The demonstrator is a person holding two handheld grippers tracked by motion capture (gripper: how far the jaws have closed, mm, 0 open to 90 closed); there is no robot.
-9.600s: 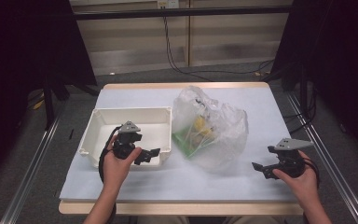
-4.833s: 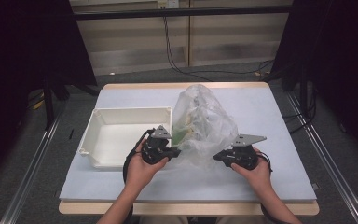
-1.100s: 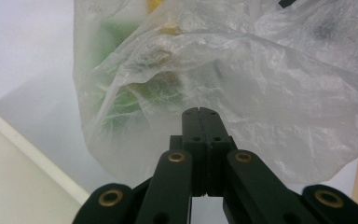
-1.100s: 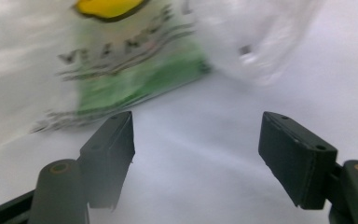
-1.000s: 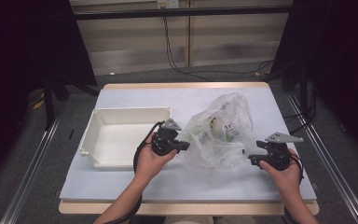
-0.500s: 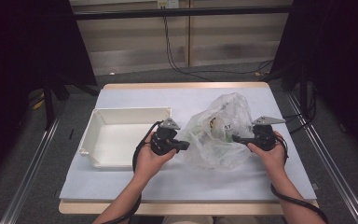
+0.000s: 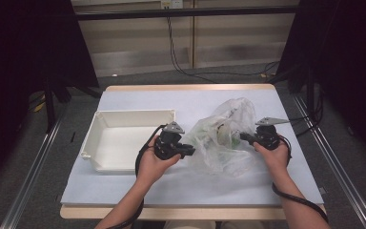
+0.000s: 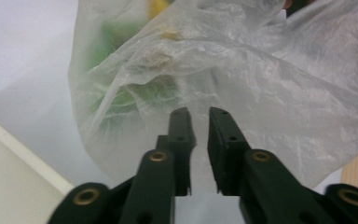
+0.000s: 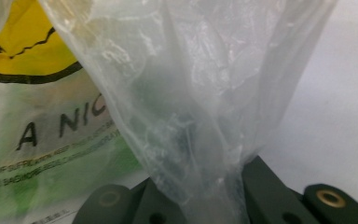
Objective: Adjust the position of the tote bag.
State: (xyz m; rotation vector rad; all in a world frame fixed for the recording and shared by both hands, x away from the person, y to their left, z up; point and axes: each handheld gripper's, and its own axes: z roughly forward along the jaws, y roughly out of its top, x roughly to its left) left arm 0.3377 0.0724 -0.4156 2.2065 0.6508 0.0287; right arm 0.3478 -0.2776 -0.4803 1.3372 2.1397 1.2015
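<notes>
Free tabletop (image 7: pixel 138 188) runs along the near edge, in front of both hands, and across the far strip behind the plastic bag (image 7: pixel 221 143). The white tray (image 7: pixel 106 125) blocks the left-centre area; its raised walls bar a level pass. The bag fills the centre-right. The left tool (image 7: pixel 189 151), jaws slightly parted, stands between tray and bag, against the bag film. The right tool (image 7: pixel 244 138) is clamped on bag film at the bag's right side; bare tabletop lies beyond it.
</notes>
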